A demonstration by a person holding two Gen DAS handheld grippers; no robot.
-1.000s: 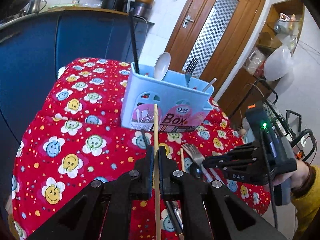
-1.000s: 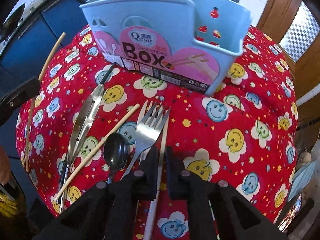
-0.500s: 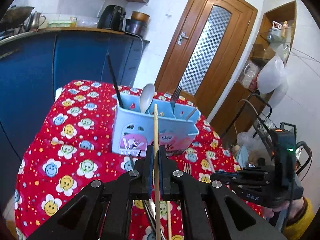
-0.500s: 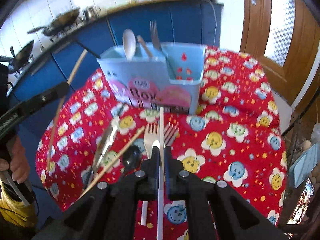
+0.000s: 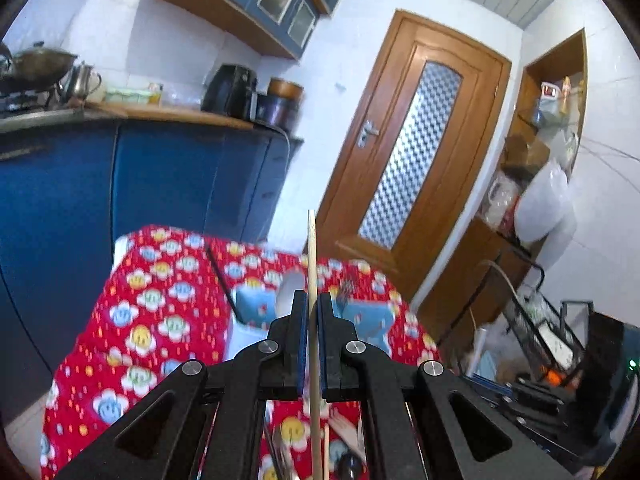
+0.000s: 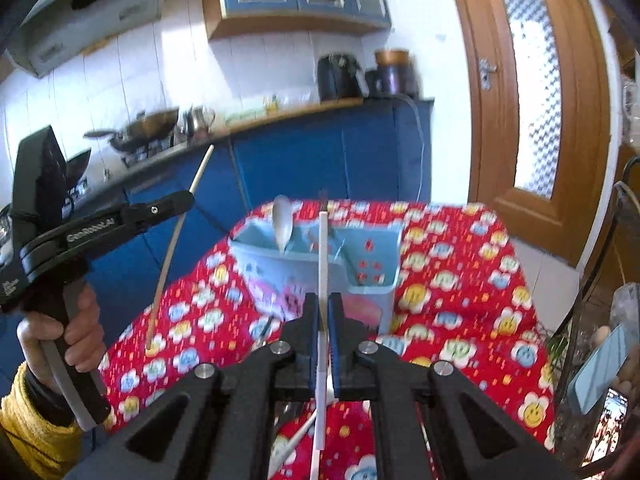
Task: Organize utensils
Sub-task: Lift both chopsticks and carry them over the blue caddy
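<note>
My left gripper is shut on a wooden chopstick that sticks up past its fingertips; from the right wrist view that same gripper hangs at the left with the chopstick bowed across it. My right gripper is shut on a white chopstick, raised above the table. The light blue utensil box stands on the red smiley tablecloth ahead of both grippers, holding a white spoon and a fork. In the left wrist view the box is partly hidden behind the fingers.
More utensils lie on the cloth below the grippers, mostly hidden. Blue kitchen cabinets with a worktop run behind the table. A wooden door stands at the right, with shelves and a cluttered rack beside it. A hand in a yellow sleeve holds the left gripper.
Both grippers have risen and tipped up from the tablecloth, each carrying its chopstick. The box now sits lower and smaller in both views; the utensils on the cloth have dropped out of sight.
</note>
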